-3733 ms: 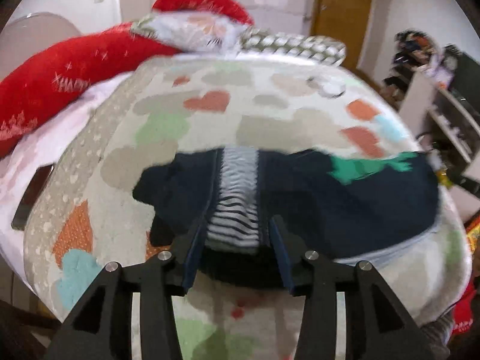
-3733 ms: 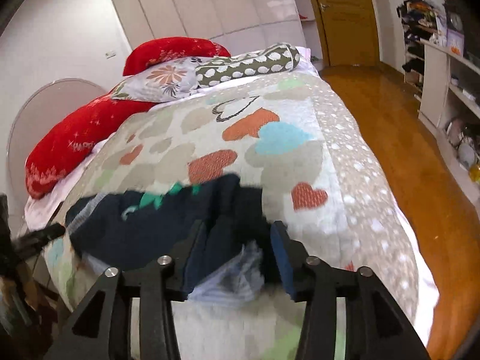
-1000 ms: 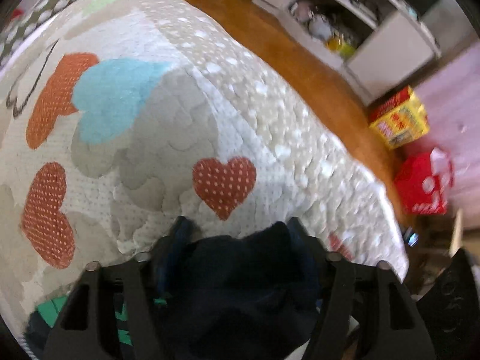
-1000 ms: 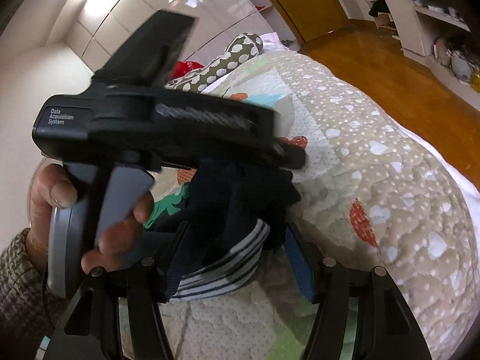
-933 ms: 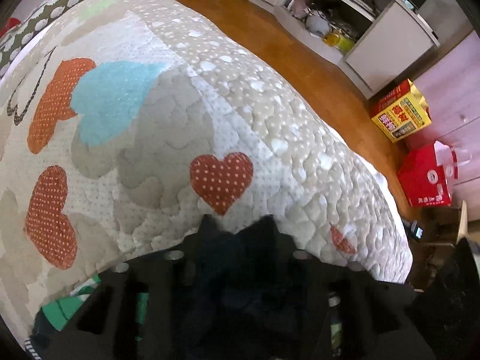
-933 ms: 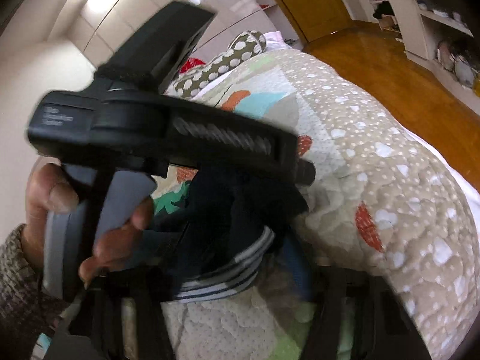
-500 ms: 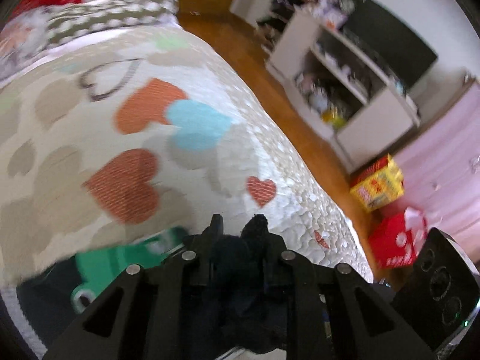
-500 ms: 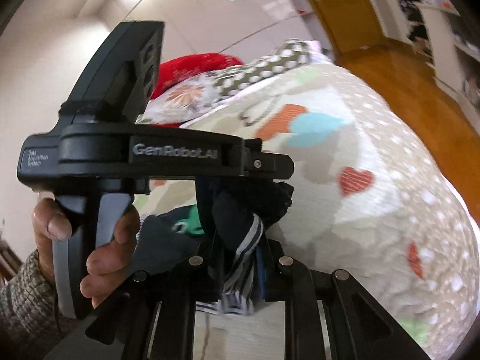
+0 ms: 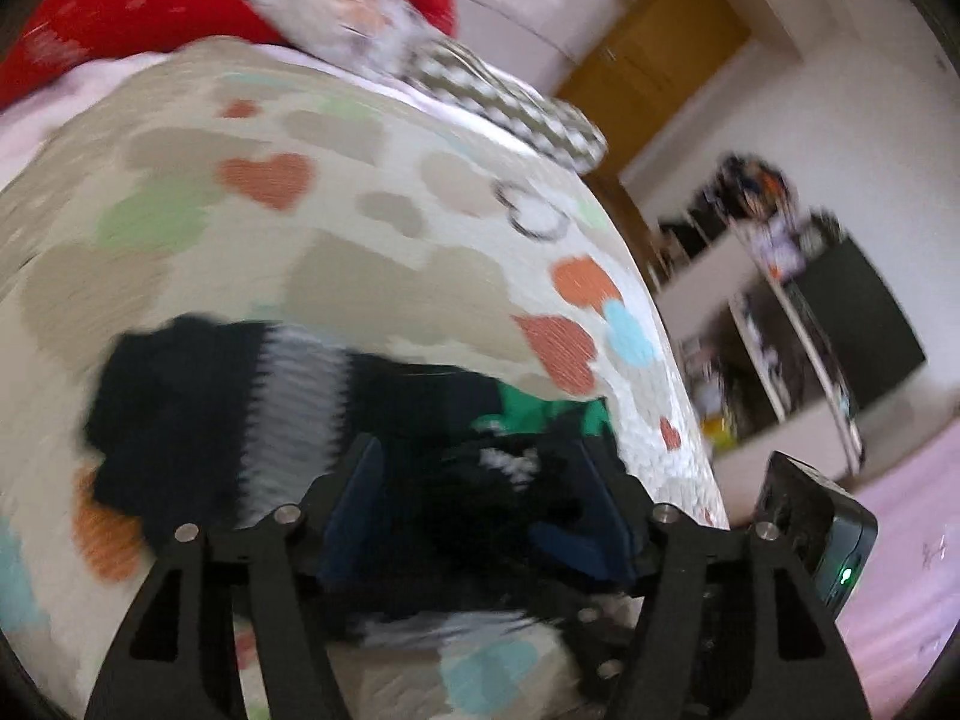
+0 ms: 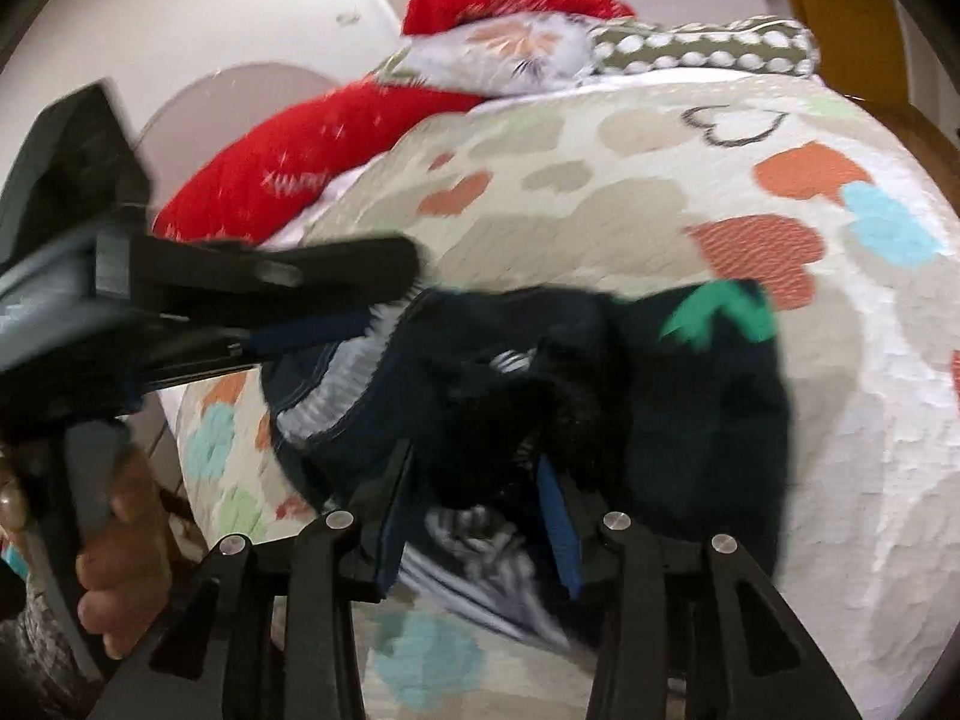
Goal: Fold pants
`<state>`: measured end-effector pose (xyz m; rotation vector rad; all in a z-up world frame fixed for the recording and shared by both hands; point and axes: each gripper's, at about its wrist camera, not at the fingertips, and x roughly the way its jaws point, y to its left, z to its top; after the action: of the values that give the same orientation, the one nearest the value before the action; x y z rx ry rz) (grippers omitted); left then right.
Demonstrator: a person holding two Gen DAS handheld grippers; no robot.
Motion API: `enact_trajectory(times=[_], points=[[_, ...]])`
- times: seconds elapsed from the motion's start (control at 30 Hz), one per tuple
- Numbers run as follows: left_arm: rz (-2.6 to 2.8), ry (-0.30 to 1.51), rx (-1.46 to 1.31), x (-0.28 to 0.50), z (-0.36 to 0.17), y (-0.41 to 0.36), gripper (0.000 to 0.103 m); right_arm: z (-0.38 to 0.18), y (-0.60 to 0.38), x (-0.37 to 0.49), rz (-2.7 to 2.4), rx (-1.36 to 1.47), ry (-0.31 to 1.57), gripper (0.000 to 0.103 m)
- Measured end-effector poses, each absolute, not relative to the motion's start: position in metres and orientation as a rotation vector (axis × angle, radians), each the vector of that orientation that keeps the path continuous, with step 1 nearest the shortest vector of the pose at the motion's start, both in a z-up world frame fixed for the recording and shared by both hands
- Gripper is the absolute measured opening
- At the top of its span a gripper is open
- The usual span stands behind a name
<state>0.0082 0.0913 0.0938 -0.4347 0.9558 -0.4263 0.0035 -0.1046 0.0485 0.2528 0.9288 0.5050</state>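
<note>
Dark navy pants (image 9: 180,408) with a striped waistband and a green print lie bunched on the heart-patterned quilt (image 9: 360,264). My left gripper (image 9: 480,480) stands wide open with dark fabric lying between its fingers. My right gripper (image 10: 474,480) is also open, with a clump of the pants (image 10: 690,408) and striped band between its fingers. The left gripper's body (image 10: 240,294) crosses the left of the right wrist view, held by a hand. Both views are blurred by motion.
Red pillows (image 10: 312,168), a floral pillow (image 10: 504,54) and a dotted pillow (image 10: 708,48) lie at the head of the bed. A shelf unit (image 9: 798,324) and wooden door (image 9: 654,54) stand to the right. The bed's edge drops off at right.
Both grippers, shut on the pants half a second ago, have opened. Both have swung back over the bed; the lifted fabric now lies down on the quilt, doubled over itself.
</note>
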Motion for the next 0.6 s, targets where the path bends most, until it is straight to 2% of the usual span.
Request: enact_trajectory(times=[0.33, 0.37, 0.4, 0.43, 0.47, 0.6], points=[[-0.270, 0.968, -0.551, -0.019, 0.066, 0.160, 0.064, 0.112, -0.126, -0.017, 0.329, 0.245, 0.792, 0.046], [-0.267, 0.969, -0.562, -0.022, 0.064, 0.164, 0.064, 0.112, -0.127, -0.014, 0.286, 0.231, 0.810, 0.042], [-0.264, 0.966, -0.569, -0.025, 0.064, 0.168, 0.064, 0.110, -0.127, -0.009, 0.248, 0.220, 0.828, 0.028], [-0.261, 0.962, -0.570, -0.028, 0.064, 0.171, 0.064, 0.107, -0.126, -0.002, 0.217, 0.211, 0.846, 0.022], [-0.258, 0.958, -0.568, -0.032, 0.064, 0.174, 0.064, 0.102, -0.125, 0.005, 0.179, 0.200, 0.868, 0.018], [-0.239, 0.956, -0.568, -0.039, 0.060, 0.184, 0.064, 0.088, -0.116, 0.024, 0.211, 0.263, 0.925, 0.018]])
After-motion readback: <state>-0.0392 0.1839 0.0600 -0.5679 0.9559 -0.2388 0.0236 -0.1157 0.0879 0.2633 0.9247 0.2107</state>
